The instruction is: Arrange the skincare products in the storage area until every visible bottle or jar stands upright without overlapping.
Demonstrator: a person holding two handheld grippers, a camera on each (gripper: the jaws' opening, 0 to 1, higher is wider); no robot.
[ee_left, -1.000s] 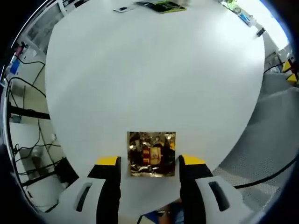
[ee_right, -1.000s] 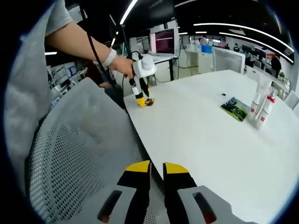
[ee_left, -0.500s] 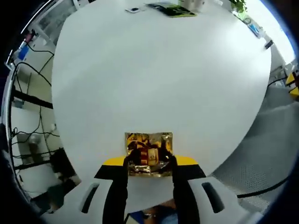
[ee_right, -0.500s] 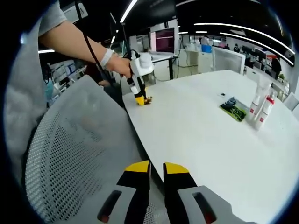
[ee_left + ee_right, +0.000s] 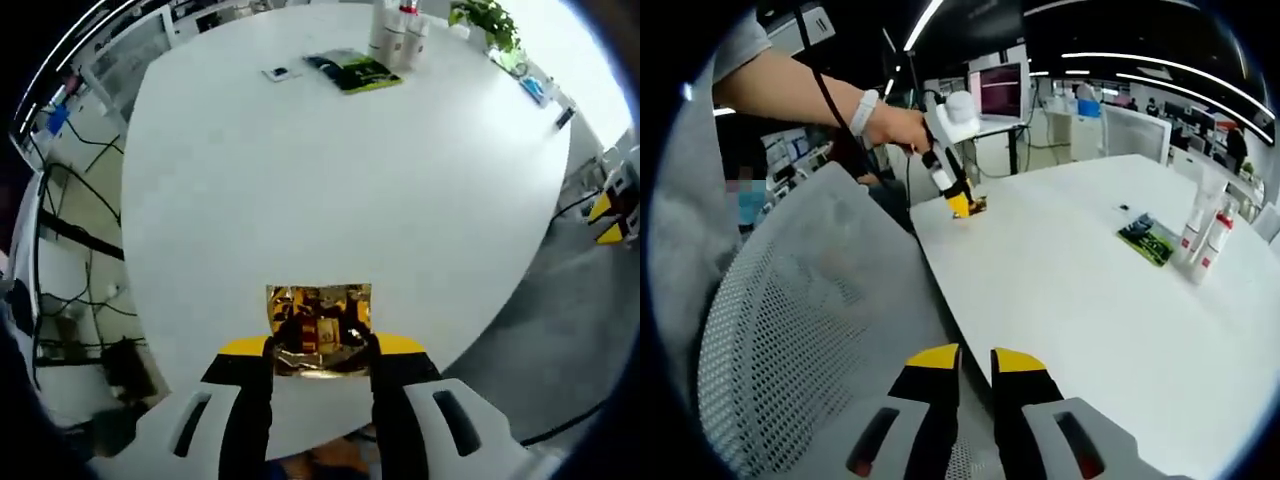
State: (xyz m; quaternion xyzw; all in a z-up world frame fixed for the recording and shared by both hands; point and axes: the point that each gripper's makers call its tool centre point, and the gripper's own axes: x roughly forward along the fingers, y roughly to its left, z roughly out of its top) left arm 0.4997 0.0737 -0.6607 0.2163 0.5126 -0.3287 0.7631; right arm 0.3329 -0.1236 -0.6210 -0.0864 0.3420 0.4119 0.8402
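The gold foil sachet (image 5: 319, 330) sits pinched between the jaws of the left gripper (image 5: 320, 346), at the near edge of the white worktop (image 5: 340, 180). It is a crinkled, shiny square with red and dark print, thin and limp, and the jaws appear to catch only its lower part.

The main risk, as I judge it, is that so flimsy a packet slips or folds out of that shallow hold on the way across; being so close to the worktop's edge, it could drop to the floor and out of the workspace.

Far from the sachet, across the worktop, two white bottles (image 5: 396, 32) with red caps stand upright and close together. Just beside them lies a flat green-and-black packet (image 5: 356, 71), with a small dark item (image 5: 277, 73) near it. A careless placement could knock the bottles or overlap the packet.

The right gripper (image 5: 967, 362) hangs over a mesh chair (image 5: 810, 330) beside the worktop, its jaws nearly together and holding nothing.
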